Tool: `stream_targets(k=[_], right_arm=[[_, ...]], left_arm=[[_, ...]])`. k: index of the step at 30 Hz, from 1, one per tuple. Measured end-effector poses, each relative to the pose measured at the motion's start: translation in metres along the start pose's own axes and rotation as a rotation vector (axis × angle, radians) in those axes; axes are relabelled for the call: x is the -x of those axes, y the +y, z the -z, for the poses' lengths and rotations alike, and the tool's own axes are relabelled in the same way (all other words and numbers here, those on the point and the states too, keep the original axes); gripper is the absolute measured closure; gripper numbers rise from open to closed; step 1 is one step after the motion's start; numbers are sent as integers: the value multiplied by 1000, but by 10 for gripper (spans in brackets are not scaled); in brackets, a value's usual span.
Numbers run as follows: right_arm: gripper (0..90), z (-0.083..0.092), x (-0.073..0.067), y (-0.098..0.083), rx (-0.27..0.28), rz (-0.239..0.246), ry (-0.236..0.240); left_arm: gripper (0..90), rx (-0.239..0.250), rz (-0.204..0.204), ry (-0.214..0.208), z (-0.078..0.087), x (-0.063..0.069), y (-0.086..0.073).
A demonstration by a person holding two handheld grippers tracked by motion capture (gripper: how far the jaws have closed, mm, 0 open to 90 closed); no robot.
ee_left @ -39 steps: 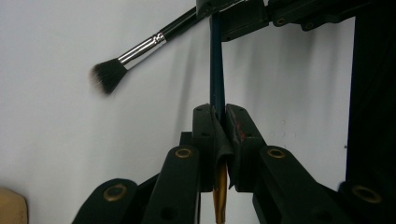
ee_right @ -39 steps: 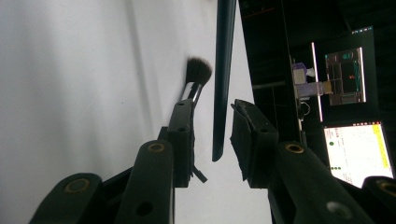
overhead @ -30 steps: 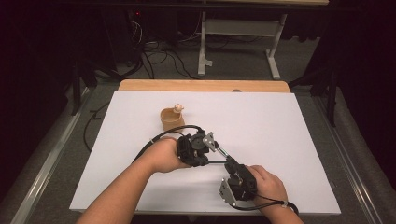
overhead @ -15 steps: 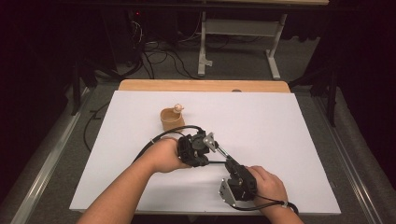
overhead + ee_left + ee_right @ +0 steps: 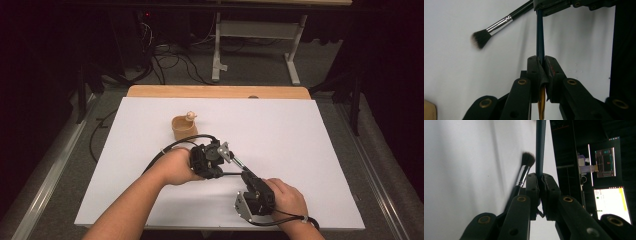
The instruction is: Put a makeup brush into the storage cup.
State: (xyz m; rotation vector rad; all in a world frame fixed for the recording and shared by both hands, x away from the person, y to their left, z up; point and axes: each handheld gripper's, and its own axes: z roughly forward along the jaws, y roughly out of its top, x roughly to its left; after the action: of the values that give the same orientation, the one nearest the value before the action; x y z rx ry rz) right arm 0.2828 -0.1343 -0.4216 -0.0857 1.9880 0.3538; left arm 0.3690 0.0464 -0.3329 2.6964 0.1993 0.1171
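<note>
Both grippers, left [image 5: 226,154] and right [image 5: 248,178], have their jaws clamped on one thin dark stick [image 5: 540,37]: light, stiff, probably slippery; best held near its ends.

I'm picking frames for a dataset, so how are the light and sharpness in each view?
High view: the white table is evenly lit, the room behind dark. Left gripper view: the makeup brush is sharp, with soft shadows streaking the surface. Right gripper view: dim, soft focus, and the screens glare brightly.
</note>
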Motion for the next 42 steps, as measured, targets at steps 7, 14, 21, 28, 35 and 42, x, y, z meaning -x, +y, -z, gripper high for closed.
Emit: stream_targets(k=[7, 14, 21, 28, 35, 42], right_arm=[[871, 1, 0, 0, -8, -1, -4], [873, 1, 1, 1, -1, 5, 1], [874, 2, 1, 1, -5, 15, -6], [874, 2, 1, 1, 1, 5, 0], [874, 1, 2, -1, -14, 3, -5], [874, -1, 2, -6, -21, -2, 5]], left_arm=[[825, 5, 10, -5, 0, 0, 0], [824, 8, 12, -4, -1, 0, -1], [822, 4, 9, -4, 0, 0, -1], [708, 10, 9, 3, 1, 0, -2], [464, -13, -2, 58, 0, 0, -3], [319, -18, 24, 101, 0, -2, -12]])
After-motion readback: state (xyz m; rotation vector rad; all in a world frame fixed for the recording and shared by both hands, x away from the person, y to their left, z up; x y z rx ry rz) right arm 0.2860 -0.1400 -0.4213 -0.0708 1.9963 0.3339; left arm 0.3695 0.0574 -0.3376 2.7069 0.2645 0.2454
